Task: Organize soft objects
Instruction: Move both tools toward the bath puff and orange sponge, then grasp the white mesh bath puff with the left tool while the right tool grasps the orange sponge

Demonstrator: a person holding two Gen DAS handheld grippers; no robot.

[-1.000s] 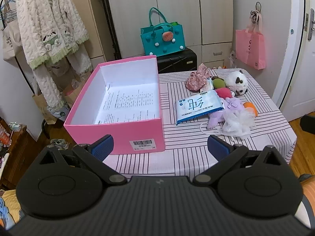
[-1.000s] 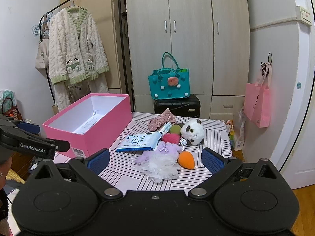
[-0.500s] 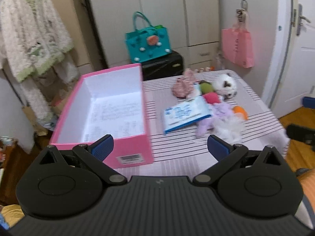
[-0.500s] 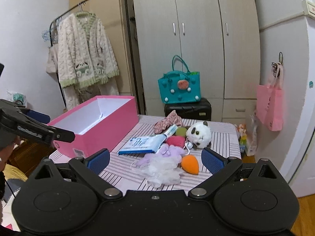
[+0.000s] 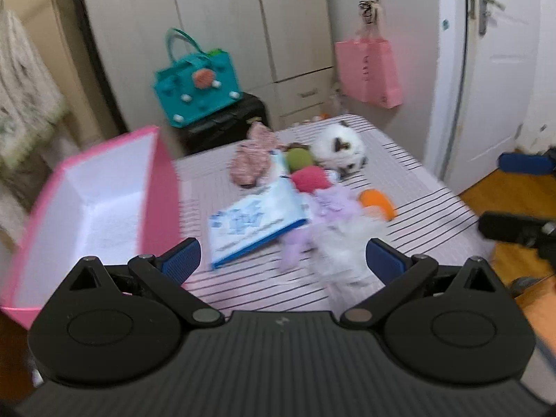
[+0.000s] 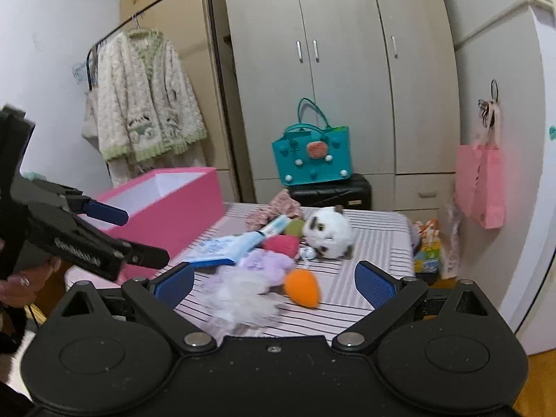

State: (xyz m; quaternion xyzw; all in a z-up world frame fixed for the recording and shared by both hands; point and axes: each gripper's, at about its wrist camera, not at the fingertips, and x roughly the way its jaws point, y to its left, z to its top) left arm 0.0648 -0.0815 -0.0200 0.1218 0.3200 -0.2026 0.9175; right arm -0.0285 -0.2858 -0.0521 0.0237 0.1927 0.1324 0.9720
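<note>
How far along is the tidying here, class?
Nothing looks done: the open pink cardboard box holds no toys. Nothing is in hand; the left gripper and right gripper are open. Left: the round panda plush, orange egg-shaped sponge and neighbours.

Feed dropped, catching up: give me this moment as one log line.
phase: approach | left gripper: open, empty | right gripper: open, empty | toys: piled on table | pink box: no toys seen inside

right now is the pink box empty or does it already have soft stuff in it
No soft items show in the pink box: the visible white floor is bare, though blurred. The plush panda and the other soft things lie on the striped table.
</note>
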